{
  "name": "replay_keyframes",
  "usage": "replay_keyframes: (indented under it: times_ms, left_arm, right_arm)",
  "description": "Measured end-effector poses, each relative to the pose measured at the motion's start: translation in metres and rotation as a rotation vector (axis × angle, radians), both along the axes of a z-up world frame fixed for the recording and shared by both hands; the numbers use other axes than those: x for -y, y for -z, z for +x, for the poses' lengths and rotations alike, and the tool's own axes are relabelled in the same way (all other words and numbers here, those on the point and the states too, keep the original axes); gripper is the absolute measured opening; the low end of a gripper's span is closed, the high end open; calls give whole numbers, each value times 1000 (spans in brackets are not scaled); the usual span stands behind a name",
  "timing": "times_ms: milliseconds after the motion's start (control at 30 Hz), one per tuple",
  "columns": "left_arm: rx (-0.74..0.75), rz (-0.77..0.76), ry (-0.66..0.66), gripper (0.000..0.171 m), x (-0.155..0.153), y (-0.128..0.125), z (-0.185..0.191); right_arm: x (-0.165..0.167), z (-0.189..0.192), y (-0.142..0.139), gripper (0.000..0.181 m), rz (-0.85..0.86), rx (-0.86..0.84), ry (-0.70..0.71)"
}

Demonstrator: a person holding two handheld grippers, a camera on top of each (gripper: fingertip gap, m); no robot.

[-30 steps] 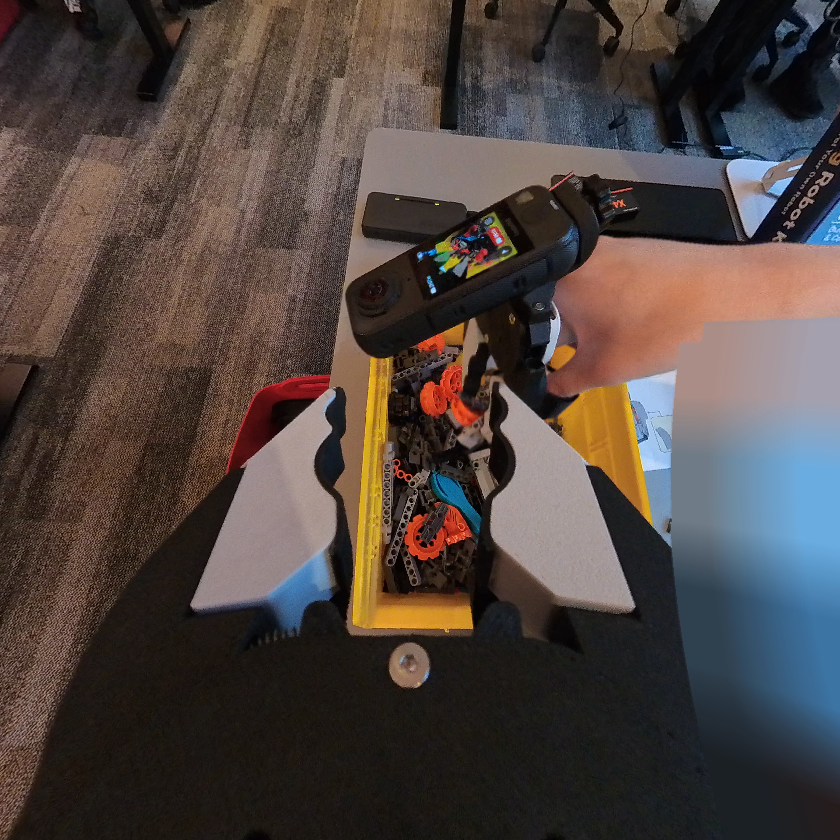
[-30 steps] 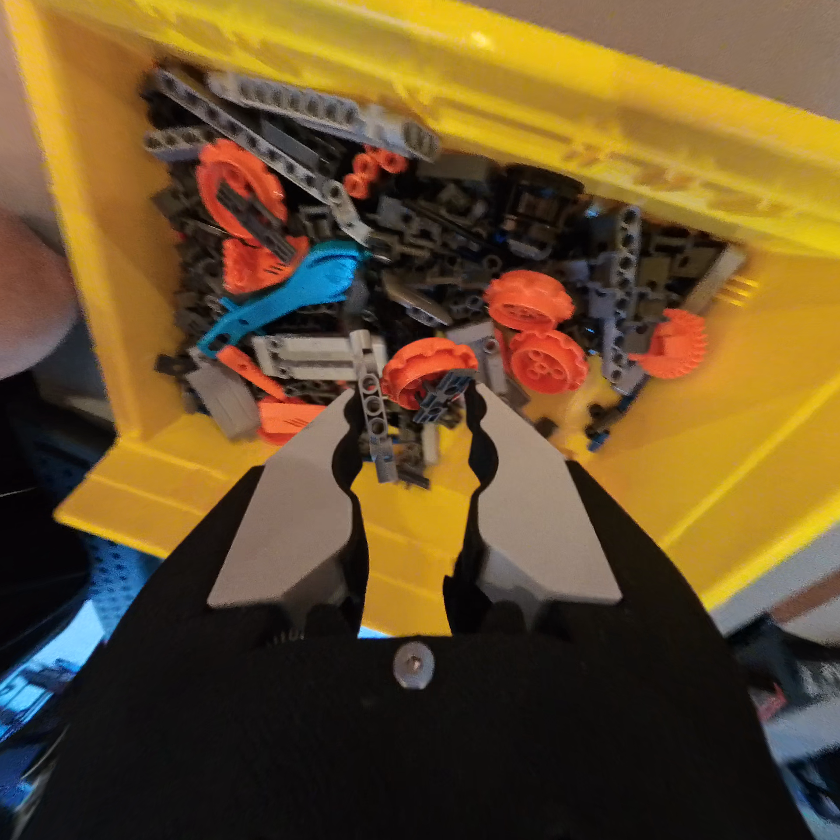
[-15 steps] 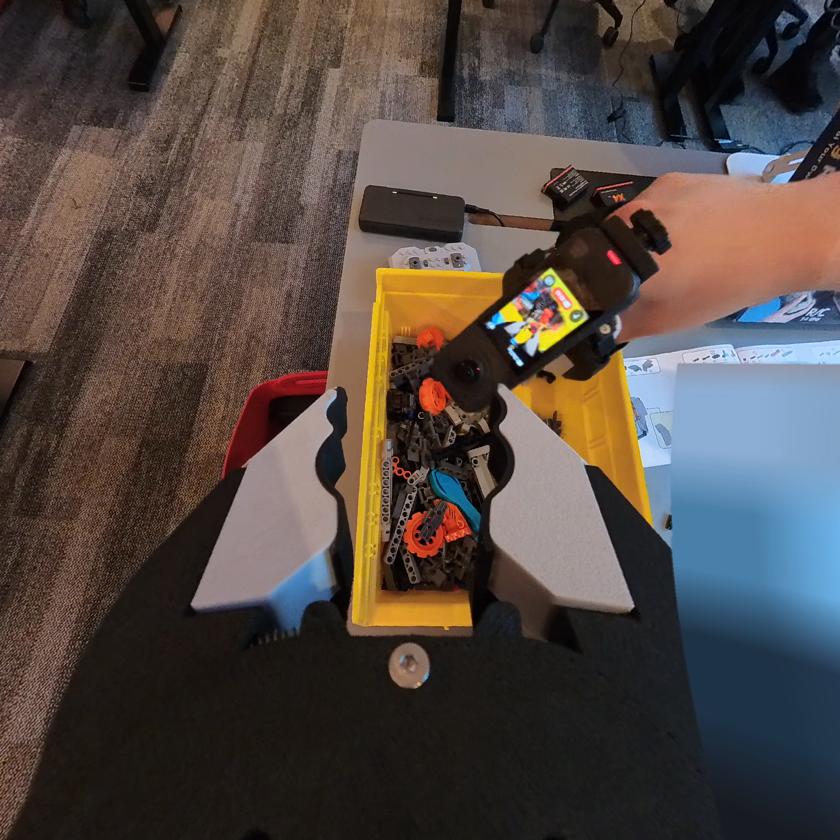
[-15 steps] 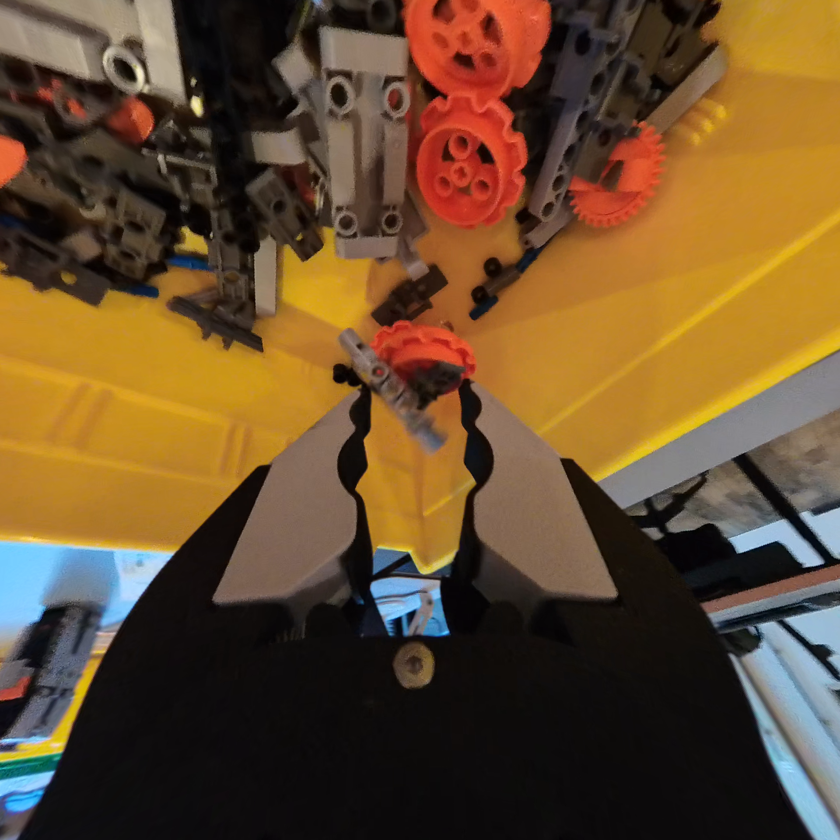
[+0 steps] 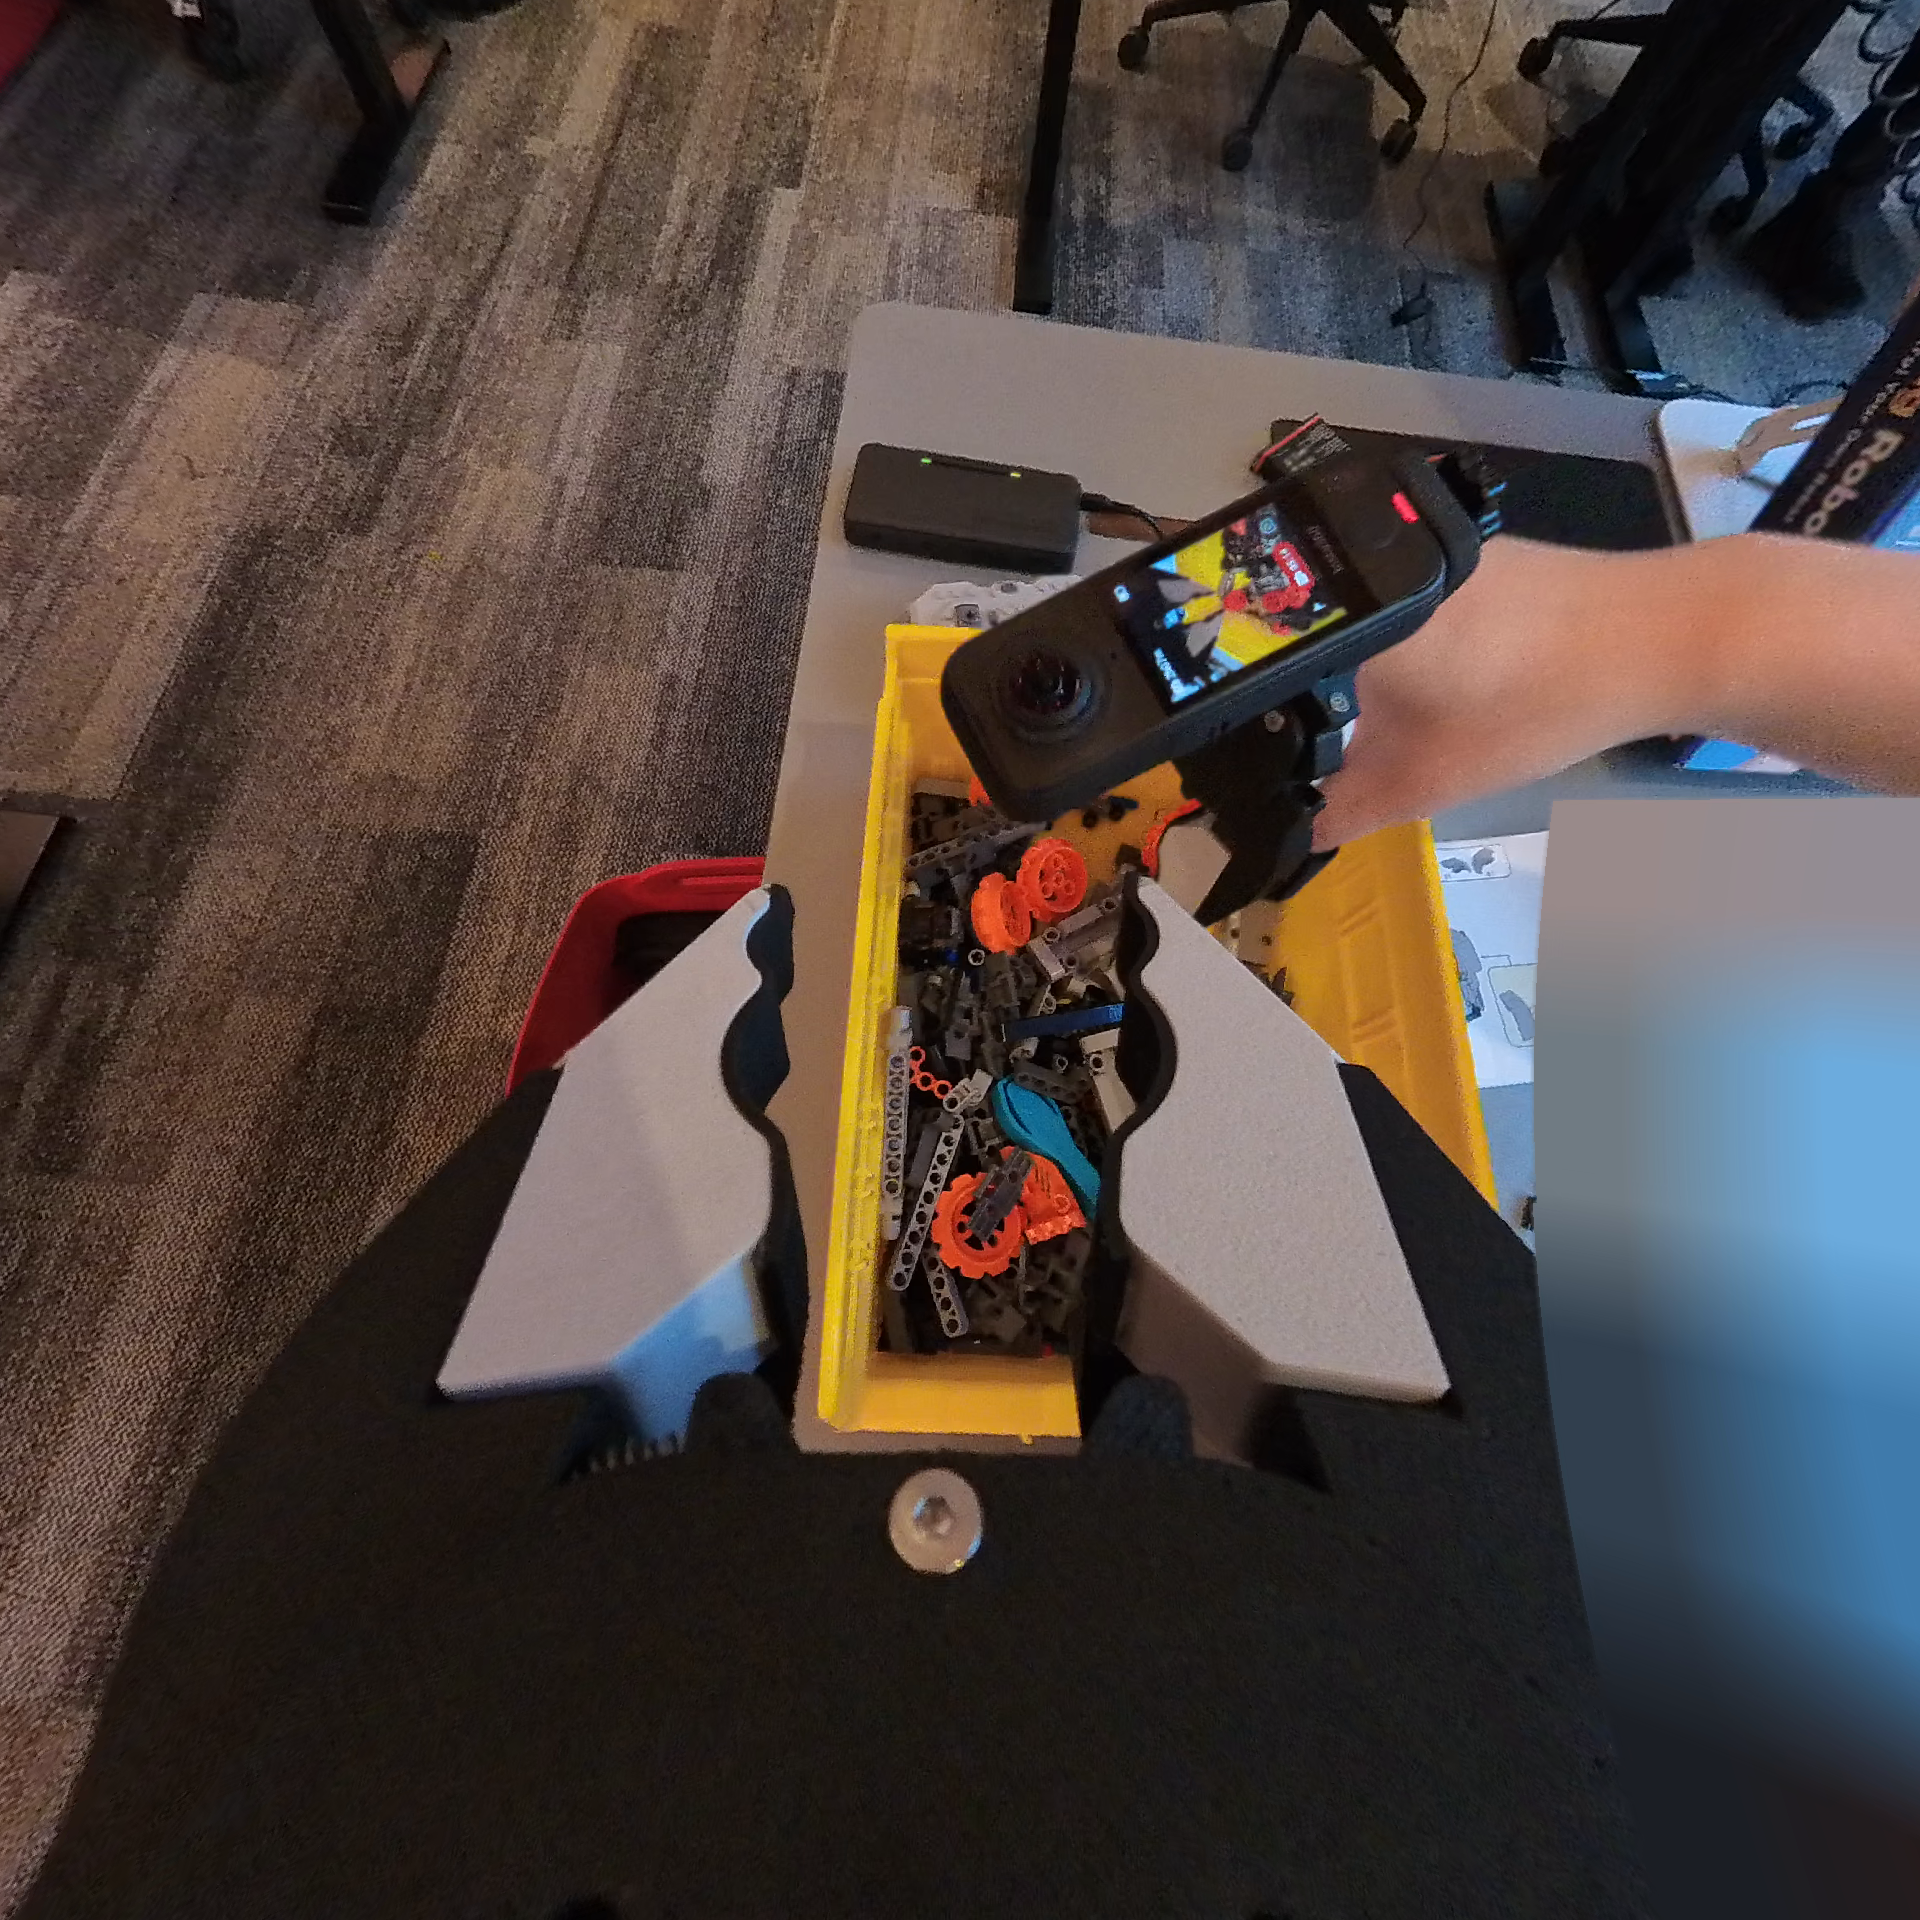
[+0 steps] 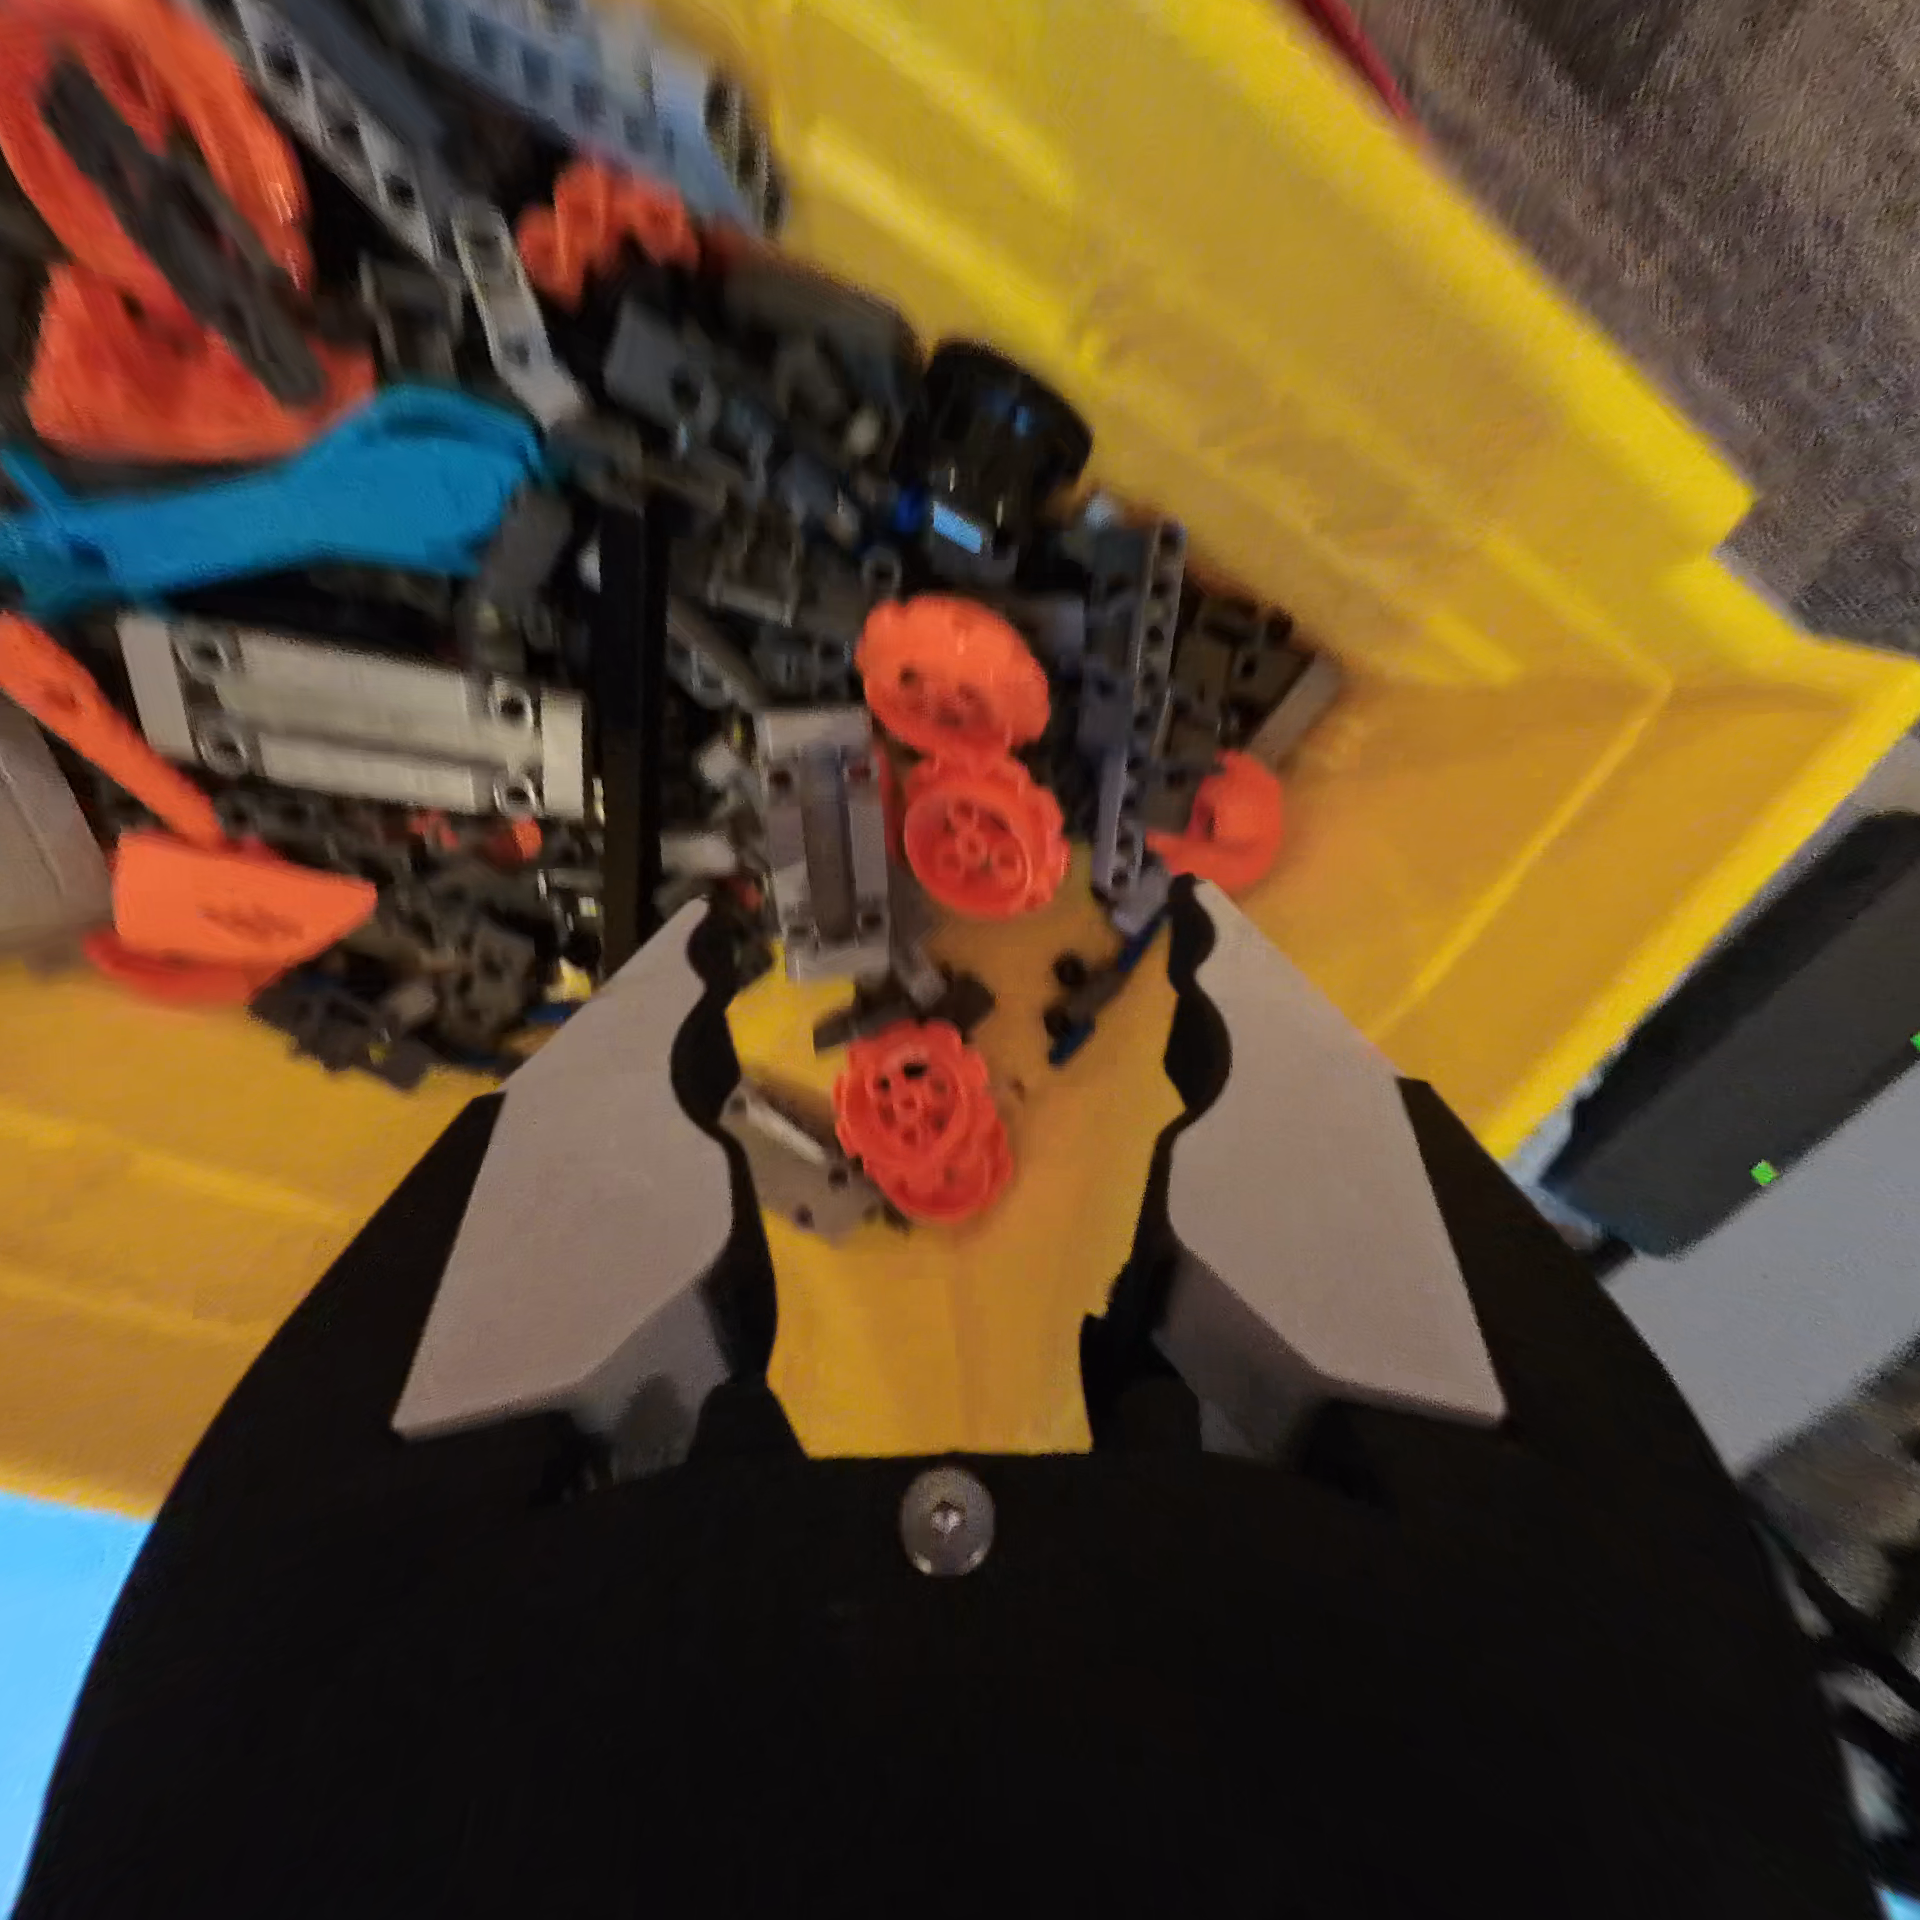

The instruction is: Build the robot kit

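Between the spread fingers of the right gripper (image 6: 940,914), an orange wheel (image 6: 920,1117) and grey piece lie on the yellow bin (image 6: 1351,436) floor, beside its heap of parts (image 6: 665,582). Left gripper (image 5: 954,914), also spread and empty, hovers above the bin (image 5: 862,1091); a red box (image 5: 613,935) sits beside.

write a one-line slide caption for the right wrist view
Open right tongs over an orange wheel lying loose on the yellow bin floor.
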State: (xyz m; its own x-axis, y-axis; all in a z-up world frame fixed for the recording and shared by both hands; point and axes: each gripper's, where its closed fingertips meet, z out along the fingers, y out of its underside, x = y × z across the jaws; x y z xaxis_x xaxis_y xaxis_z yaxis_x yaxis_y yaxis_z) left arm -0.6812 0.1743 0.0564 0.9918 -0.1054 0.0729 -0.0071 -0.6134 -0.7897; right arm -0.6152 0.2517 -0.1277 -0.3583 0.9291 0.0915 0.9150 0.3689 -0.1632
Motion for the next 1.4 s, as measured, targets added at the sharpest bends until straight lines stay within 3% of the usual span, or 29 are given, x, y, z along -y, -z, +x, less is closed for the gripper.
replay_keyframes:
  times_ms: [167,267,333,433,633,1067,1400]
  left_arm:
    - [31,20,-53,60,2,-3,-13]
    - [27,30,-35,59,2,-5,-9]
    - [19,24,-23,60,2,-4,-6]
    - [17,23,-26,60,3,-4,-7]
    - [29,39,-51,59,4,-7,-13]
    - [21,44,-41,59,3,-8,-10]
    - [36,57,-54,59,6,-11,-15]
  right_arm:
    - [-1,-20,27,116,-26,-55,11]
    - [-1,-17,37,101,22,-41,-34]
    - [3,-14,36,66,5,-40,-32]
    - [-7,-7,34,29,60,-28,-36]
    - [-7,18,34,28,75,68,-36]
    - [-22,69,-13,28,46,218,116]
    - [-29,85,-10,29,40,277,149]
